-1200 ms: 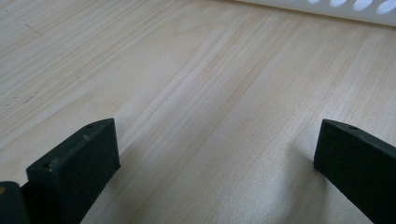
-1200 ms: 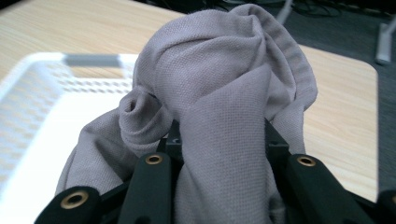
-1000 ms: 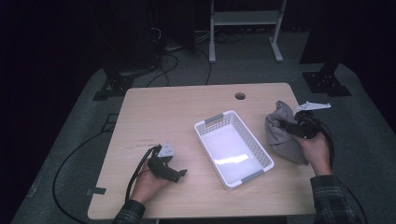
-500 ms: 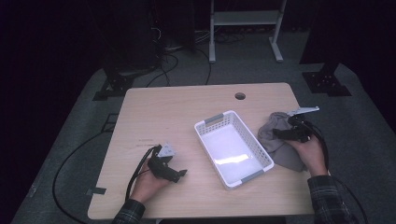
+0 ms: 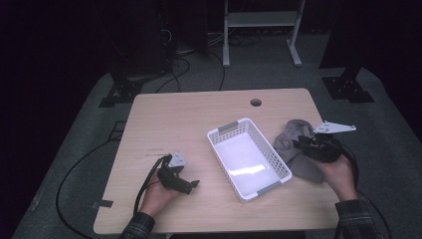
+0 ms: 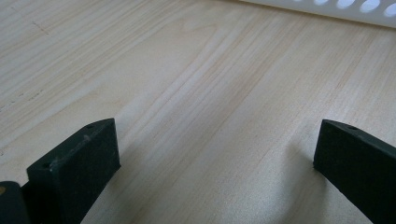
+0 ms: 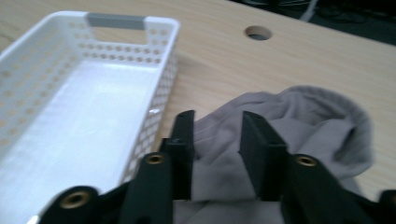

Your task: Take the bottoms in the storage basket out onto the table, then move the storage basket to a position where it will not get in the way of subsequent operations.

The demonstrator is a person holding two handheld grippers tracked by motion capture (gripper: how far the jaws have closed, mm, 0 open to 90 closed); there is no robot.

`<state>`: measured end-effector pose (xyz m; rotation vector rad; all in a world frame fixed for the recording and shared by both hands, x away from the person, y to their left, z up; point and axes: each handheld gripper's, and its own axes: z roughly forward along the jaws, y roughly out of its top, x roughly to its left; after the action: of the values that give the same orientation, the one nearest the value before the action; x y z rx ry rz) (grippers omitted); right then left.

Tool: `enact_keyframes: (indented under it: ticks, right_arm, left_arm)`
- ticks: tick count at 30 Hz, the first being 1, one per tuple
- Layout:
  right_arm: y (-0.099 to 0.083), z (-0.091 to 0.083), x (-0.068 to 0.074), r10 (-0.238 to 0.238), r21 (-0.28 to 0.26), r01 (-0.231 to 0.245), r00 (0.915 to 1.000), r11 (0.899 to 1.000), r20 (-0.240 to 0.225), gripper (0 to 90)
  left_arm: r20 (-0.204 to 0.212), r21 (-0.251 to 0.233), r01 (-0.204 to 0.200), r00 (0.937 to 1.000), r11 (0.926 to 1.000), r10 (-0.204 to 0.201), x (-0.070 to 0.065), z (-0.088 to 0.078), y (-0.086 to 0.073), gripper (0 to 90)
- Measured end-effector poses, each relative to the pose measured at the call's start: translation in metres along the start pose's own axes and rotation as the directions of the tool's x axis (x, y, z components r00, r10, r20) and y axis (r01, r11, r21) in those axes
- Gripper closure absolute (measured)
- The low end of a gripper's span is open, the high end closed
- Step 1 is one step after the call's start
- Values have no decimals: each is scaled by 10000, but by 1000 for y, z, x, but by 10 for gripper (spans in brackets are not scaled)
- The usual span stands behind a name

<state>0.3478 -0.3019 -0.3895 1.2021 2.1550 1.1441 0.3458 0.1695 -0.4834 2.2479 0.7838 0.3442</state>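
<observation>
From above, the right gripper (image 5: 304, 143) sits on a grey cloth (image 5: 293, 149) beside the empty white basket (image 5: 247, 158), probably to lift it in. Its own view shows jaws just narrowed, pinching a fold. The left gripper (image 6: 215, 154) rests, jaws apart, on the table (image 6: 196, 84).

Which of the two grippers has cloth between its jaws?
The right gripper: a fold of the grey cloth sits between its jaws. The left gripper has bare table.
</observation>
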Motion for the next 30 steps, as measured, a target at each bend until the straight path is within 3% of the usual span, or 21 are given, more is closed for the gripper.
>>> enact_keyframes:
  ticks: [2, 4, 5, 6, 9, 11, 14, 17, 18, 19, 20, 21, 30]
  right_arm:
    - [-6, 0, 5, -102, 19, 102, 9996, 9999, -272, 834]
    - [-10, 0, 7, -81, 104, 85, 9993, 9999, -376, 873]
    - [-18, 5, 8, 57, 424, -22, 9965, 9991, -833, 891]
    - [-20, 6, 8, 69, 529, -17, 9952, 9986, -979, 891]
    - [-30, 9, 10, 102, 810, 4, 9913, 9967, -1310, 872]
    - [-35, 11, 12, 90, 1000, 49, 9904, 9950, -1379, 872]
    - [-39, 14, 14, 67, 1212, 133, 9867, 9925, -1626, 884]
    - [-40, 19, 18, -42, 1440, 297, 9847, 9891, -1741, 892]
    - [-40, 19, 18, -42, 1440, 297, 9847, 9891, -1741, 892]
    - [-41, 22, 21, -197, 1539, 498, 9814, 9868, -1912, 892]
    - [-41, 22, 21, -197, 1539, 498, 9814, 9868, -1912, 892]
    - [-41, 24, 25, -305, 1587, 639, 9784, 9852, -2045, 893]
    - [-38, 30, 44, -703, 1468, 1128, 9610, 9827, -2676, 893]
  left_arm:
    - [-25, -1, -33, 10000, 10000, 33, 0, -1, 0, 0]
    - [9, -96, 11, 10000, 10000, -11, 0, -2, 0, 39]
    - [78, -231, 151, 9999, 9996, -150, 1, -4, 1, 104]
    - [47, -276, 191, 9998, 9994, -190, 0, -4, 1, 138]
    - [-864, -216, 44, 9962, 9998, -62, -7, -3, 8, 285]
    - [-1034, -454, -84, 9946, 9989, 37, -12, -4, 14, 392]
    - [-1223, -819, 141, 9922, 9965, -241, -19, -4, 27, 568]
    - [-973, -841, 747, 9918, 9936, -828, -21, -1, 39, 691]
    - [-973, -841, 747, 9918, 9936, -828, -21, -1, 39, 722]
    - [-746, -941, 1188, 9892, 9884, -1260, -22, 2, 45, 751]
    - [-746, -941, 1188, 9892, 9884, -1260, -22, 2, 45, 782]
    - [-422, -998, 1391, 9887, 9852, -1439, -23, 6, 52, 812]
    - [-266, -1135, 1329, 9903, 9846, -1367, -23, 15, 72, 826]
